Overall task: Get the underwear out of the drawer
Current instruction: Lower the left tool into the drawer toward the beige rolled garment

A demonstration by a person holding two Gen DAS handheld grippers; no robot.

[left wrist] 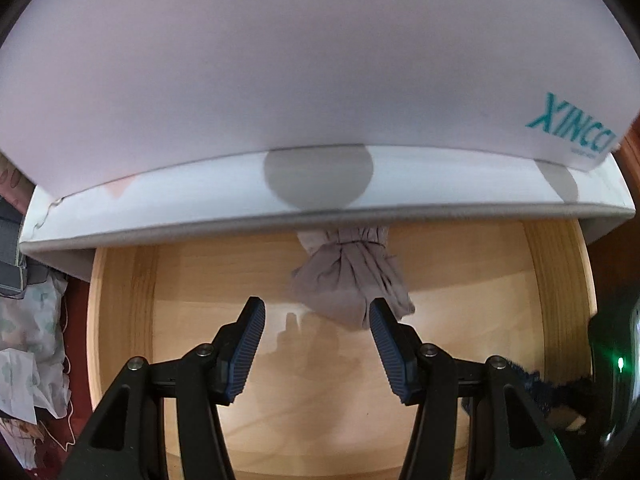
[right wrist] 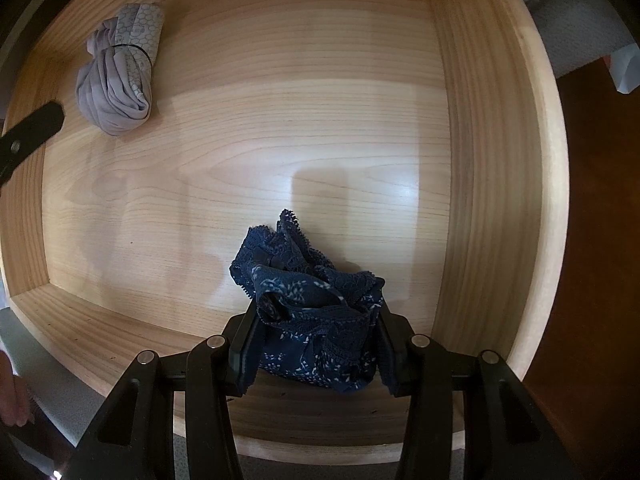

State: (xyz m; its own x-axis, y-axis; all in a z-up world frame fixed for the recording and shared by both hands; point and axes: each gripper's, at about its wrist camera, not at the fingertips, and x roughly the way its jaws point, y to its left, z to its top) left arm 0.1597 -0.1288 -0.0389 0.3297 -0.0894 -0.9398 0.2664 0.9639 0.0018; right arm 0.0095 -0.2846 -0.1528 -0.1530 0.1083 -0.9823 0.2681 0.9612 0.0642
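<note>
A pale wooden drawer (right wrist: 480, 160) stands open. A rolled mauve-grey underwear bundle (left wrist: 352, 280) tied with a thin band lies on its floor; it also shows at the far left in the right wrist view (right wrist: 116, 84). My left gripper (left wrist: 316, 316) is open, its blue pads just short of the bundle, the right pad beside it. A crumpled navy lace underwear (right wrist: 312, 304) lies near the drawer's front wall. My right gripper (right wrist: 316, 344) has its fingers on both sides of it, closed on the fabric.
A white box lid with teal lettering (left wrist: 320, 80) overhangs the drawer's back part in the left wrist view. Cloths and papers (left wrist: 32, 340) lie at the left of the drawer. A dark red-brown surface (right wrist: 600, 240) lies to its right.
</note>
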